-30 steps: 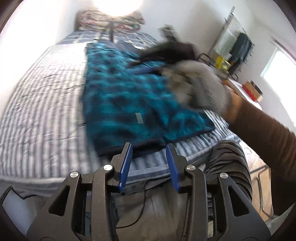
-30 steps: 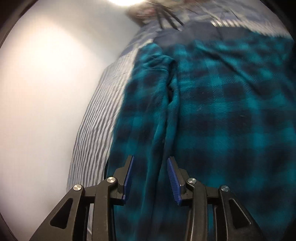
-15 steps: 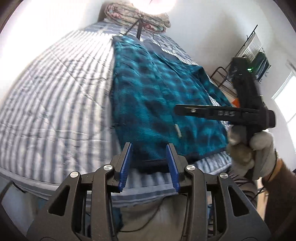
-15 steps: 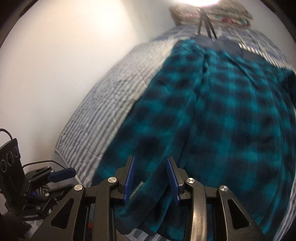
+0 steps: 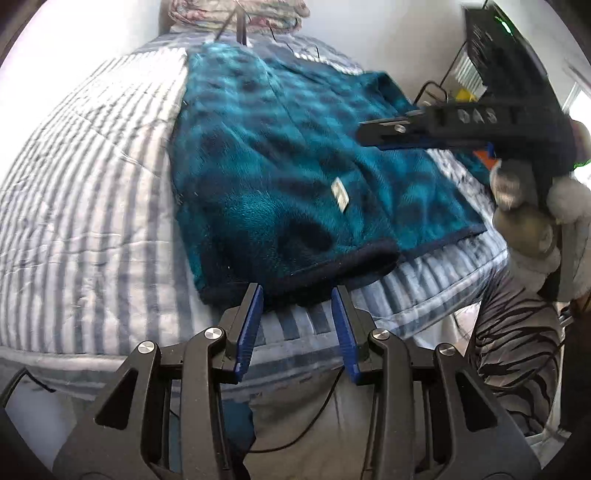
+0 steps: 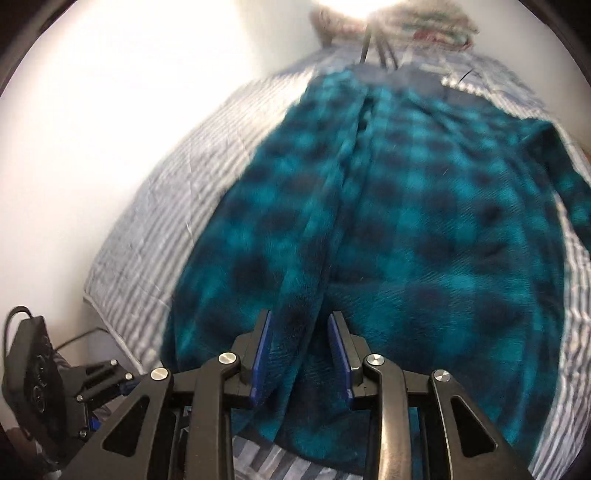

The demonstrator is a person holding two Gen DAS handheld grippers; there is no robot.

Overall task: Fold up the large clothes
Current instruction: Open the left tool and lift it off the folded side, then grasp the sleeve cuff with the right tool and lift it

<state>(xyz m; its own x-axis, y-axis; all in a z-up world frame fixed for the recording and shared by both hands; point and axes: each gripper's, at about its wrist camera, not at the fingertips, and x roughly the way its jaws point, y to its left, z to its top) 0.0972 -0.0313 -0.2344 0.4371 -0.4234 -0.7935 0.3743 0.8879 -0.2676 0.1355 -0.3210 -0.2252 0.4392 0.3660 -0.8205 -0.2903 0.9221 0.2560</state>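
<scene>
Lying flat along the striped bed (image 5: pixel 85 206): a teal checked fleece garment (image 5: pixel 266 173), dark hem toward the bed's near edge.

Left gripper (image 5: pixel 297 295) sits at that near edge, jaws apart, the garment's dark hem just beyond its tips, nothing between the pads. Right gripper (image 6: pixel 300 328), held in a gloved hand (image 5: pixel 535 221), is over the garment's near end; its jaws have just been closing, with a raised fold of fleece between them, yet a gap shows beside the pads. A patterned pillow (image 5: pixel 236 11) lies at the bed's far end.
</scene>
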